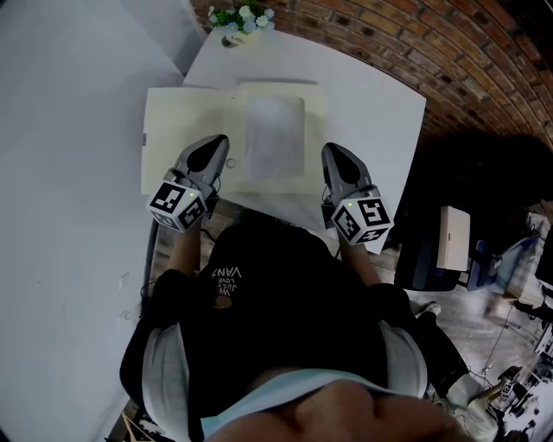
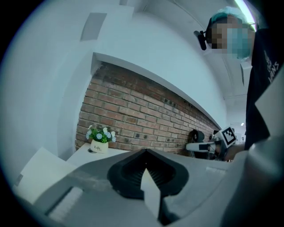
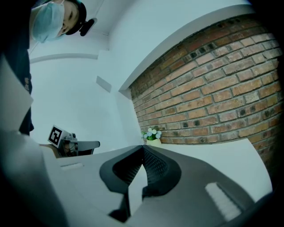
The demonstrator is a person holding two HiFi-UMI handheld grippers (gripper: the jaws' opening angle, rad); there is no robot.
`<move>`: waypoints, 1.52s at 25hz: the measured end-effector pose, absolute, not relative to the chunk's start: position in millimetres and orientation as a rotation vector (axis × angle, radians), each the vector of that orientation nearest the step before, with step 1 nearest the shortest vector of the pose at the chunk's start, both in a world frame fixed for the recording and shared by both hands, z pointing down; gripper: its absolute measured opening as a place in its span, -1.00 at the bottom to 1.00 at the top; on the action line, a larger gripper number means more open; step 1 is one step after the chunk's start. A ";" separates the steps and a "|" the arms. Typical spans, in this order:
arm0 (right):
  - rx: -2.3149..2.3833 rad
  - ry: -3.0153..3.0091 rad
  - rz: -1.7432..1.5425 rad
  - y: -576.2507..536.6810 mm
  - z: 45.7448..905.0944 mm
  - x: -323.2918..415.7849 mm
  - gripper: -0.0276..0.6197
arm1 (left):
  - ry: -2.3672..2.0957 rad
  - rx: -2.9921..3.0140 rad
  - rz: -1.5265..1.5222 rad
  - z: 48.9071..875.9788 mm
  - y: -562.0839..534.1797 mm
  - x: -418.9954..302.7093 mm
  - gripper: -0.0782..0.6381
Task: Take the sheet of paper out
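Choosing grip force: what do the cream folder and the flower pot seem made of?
The folder looks like matte card or paper: flat, thin, no glare. The flower pot is smooth white with lettering, probably ceramic, possibly plastic.

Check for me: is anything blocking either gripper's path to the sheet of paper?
Nothing visible does. The sheet of paper lies on the cream folder between the left gripper and right gripper; the flower pot stands far behind.

Head view looks steeply down at the table (image 1: 376, 112); both gripper views face the shared flowerpot (image 2: 99, 142).
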State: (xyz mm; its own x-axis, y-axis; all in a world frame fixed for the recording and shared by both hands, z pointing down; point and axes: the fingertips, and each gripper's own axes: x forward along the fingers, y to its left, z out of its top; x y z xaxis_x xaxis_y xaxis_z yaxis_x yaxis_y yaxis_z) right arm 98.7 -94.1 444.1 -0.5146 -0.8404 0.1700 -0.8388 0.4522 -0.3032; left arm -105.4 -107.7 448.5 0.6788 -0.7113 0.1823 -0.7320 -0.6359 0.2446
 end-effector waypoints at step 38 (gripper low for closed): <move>-1.768 2.540 -0.681 -114.6 474.8 103.5 -0.92 | -0.953 2.155 0.313 600.1 -170.4 -93.0 -0.25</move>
State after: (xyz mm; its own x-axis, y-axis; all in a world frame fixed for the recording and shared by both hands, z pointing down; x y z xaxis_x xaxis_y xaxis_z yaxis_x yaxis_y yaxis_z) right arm 103.5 -114.6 474.8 -0.3770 -0.8886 0.2613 -0.9001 0.2850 -0.3294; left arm -93.0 -170.4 600.1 0.6935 -0.5349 0.4827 -0.7169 -0.4452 0.5366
